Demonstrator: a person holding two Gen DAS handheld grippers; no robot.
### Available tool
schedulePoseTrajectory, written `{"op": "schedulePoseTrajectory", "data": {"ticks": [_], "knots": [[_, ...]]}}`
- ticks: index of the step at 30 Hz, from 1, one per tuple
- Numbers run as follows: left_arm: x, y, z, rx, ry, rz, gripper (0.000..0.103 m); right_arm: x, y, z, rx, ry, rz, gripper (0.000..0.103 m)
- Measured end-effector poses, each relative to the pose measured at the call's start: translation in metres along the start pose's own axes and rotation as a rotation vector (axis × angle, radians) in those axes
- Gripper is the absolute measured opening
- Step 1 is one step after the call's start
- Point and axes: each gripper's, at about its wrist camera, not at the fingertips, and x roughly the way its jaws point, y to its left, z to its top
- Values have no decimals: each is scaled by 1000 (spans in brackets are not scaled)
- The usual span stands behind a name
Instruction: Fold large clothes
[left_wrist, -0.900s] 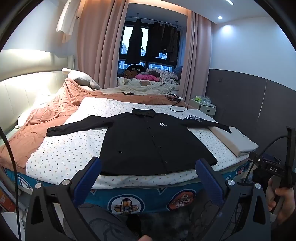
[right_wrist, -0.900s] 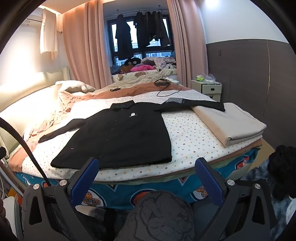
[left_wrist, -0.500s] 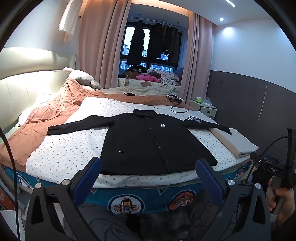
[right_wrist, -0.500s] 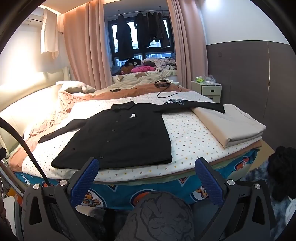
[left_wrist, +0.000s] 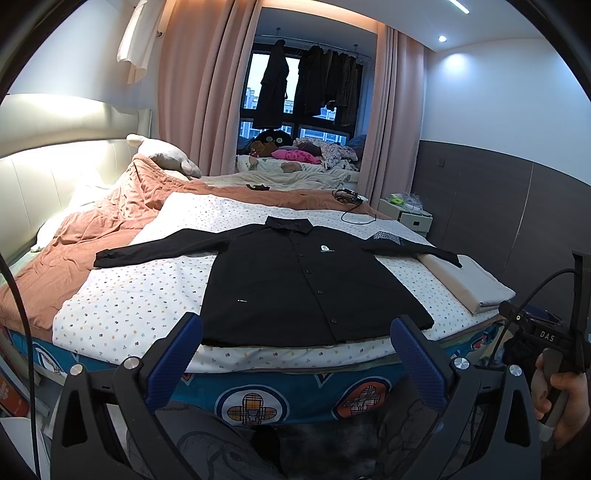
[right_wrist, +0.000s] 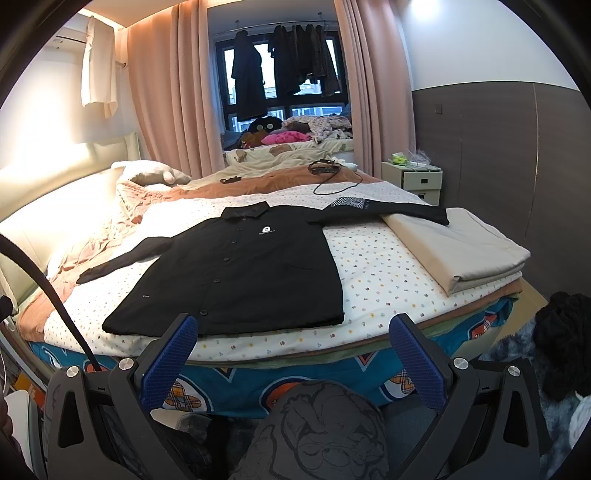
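Note:
A black long-sleeved button shirt (left_wrist: 295, 284) (right_wrist: 243, 273) lies flat and face up on the dotted white sheet of the bed (left_wrist: 122, 295) (right_wrist: 373, 273), both sleeves spread sideways. Its right sleeve end rests on a folded beige blanket (left_wrist: 476, 284) (right_wrist: 469, 251). My left gripper (left_wrist: 295, 332) stands open in front of the bed's near edge, below the shirt's hem, nothing between its blue fingers. My right gripper (right_wrist: 291, 332) is also open and empty, short of the hem. A hand (left_wrist: 561, 398) holds the right gripper's handle at the left wrist view's right edge.
A rust-coloured duvet (left_wrist: 85, 236) is bunched at the left by the padded headboard. A cable and small device (right_wrist: 325, 170) lie at the bed's far side. A white nightstand (right_wrist: 413, 181) stands at the right wall. A dark fuzzy heap (right_wrist: 565, 343) sits on the floor at the right.
Both views have shifted only slightly; the bed sits a touch lower in the left wrist view. The shirt has not moved and both grippers stay open.

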Motion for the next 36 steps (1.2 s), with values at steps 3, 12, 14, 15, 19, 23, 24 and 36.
{"op": "schedulePoseTrajectory", "data": {"ticks": [3,12,14,15,19,23,24,36], "knots": [[0,-1,0,0,0,-1,103,0,0,-1,2,1,-1,103],[-2,-3,-2,6,0,-3,103,-1,-1,-1,3,2,-2,103],[-3,-4,-1,9,-2,-1,103,-2,-1,-1,2,1,-2,103],[-3,-4,-1,10,-2,-1,103,-2,-1,-1,3,2,-2,103],[-4,-5,0,12,-3,-1,103,-2,-1,-1,3,0,-2,103],[-5,-5,0,12,-5,1,103,-4,-3,-1,5,-2,-2,103],[-5,-5,0,12,-5,-1,103,-4,-3,-1,5,-2,-3,103],[-7,-8,-1,28,-4,-5,103,-8,-5,-2,5,-8,-5,103]]}}
